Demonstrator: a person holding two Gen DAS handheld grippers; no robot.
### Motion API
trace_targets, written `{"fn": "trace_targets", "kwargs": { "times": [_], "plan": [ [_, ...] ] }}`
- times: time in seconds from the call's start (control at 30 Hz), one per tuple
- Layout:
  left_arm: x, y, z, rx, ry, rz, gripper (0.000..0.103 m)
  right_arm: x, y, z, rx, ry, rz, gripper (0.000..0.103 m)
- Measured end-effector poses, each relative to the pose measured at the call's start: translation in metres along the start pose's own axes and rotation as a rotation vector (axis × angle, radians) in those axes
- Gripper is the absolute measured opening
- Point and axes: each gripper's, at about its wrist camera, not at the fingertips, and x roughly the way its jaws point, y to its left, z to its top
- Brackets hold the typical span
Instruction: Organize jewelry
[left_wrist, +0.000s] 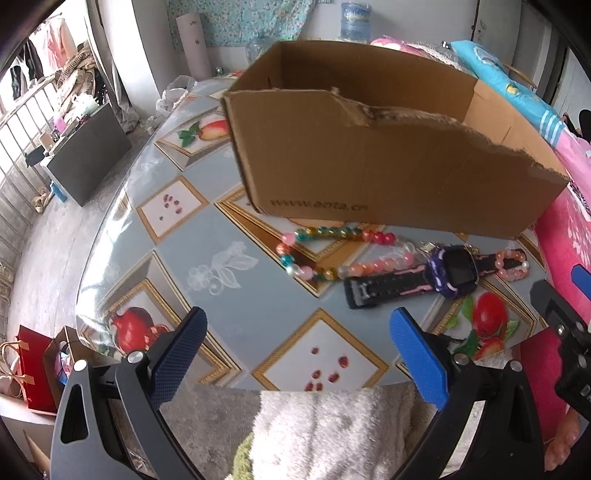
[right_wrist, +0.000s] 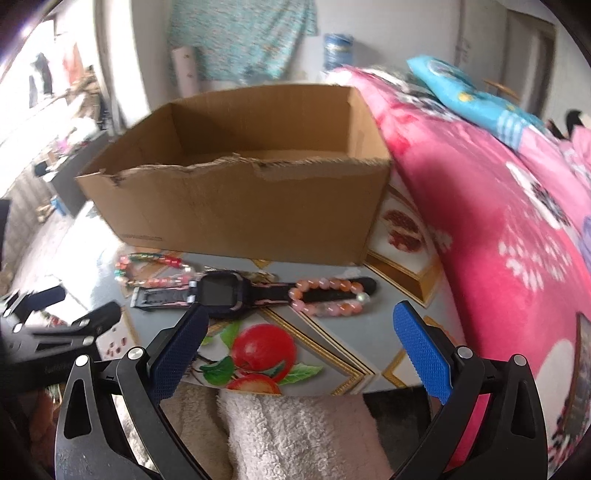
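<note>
A fluffy white towel-like cloth (left_wrist: 332, 432) fills the bottom centre of both views, just under the table edge. Above it, the left gripper (left_wrist: 299, 354) holds its blue textured fingers spread wide over the glossy fruit-patterned tabletop (left_wrist: 184, 236), gripping nothing. The right gripper (right_wrist: 301, 345) is likewise wide open and empty, its left finger overlapping the purple-and-black children's smartwatch (right_wrist: 218, 291) at mid-frame; whether they touch I cannot tell. A small pink bead bracelet (right_wrist: 327, 299) lies across the watch's right strap. A longer multicoloured bead string (left_wrist: 325, 254) lies just left of the watch, in front of the open brown cardboard box with a torn rim (left_wrist: 388, 162), which takes up the upper middle. Pink floral bedding (right_wrist: 498, 206) fills the right side
</note>
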Motion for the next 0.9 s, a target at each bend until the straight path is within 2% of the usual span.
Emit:
{"fn": "trace_targets", "kwargs": {
  "times": [0.17,0.27,0.4,0.57,0.63,0.7,0.8,0.87,0.9],
  "plan": [
    [-0.002,0.013,-0.001,0.010,-0.057,0.003,0.097,0.005,0.017,0.002,-0.124,-0.011,0.129,0.092],
    [-0.002,0.016,-0.002,0.037,-0.095,-0.023,0.097,0.011,0.025,0.004,-0.182,-0.014,0.169,0.088],
    [-0.005,0.027,-0.002,0.035,-0.168,-0.144,0.097,0.021,0.035,0.008,-0.288,-0.013,0.224,0.083],
    [-0.007,0.040,0.000,-0.011,-0.215,-0.268,0.097,0.043,0.045,0.011,-0.420,0.026,0.229,0.079],
    [-0.007,0.039,0.002,-0.013,-0.214,-0.286,0.097,0.050,0.048,0.010,-0.452,0.043,0.229,0.075],
    [-0.004,0.035,0.005,-0.013,-0.200,-0.270,0.097,0.057,0.051,0.010,-0.489,0.060,0.224,0.071],
    [0.004,0.029,0.005,-0.007,-0.162,-0.319,0.097,0.062,0.058,0.008,-0.534,0.075,0.213,0.070],
    [0.009,0.025,0.004,-0.014,-0.144,-0.342,0.097,0.067,0.062,0.006,-0.553,0.096,0.213,0.065],
    [0.011,0.023,0.004,-0.010,-0.134,-0.358,0.097,0.067,0.061,0.005,-0.550,0.104,0.224,0.059]
  ]
}}
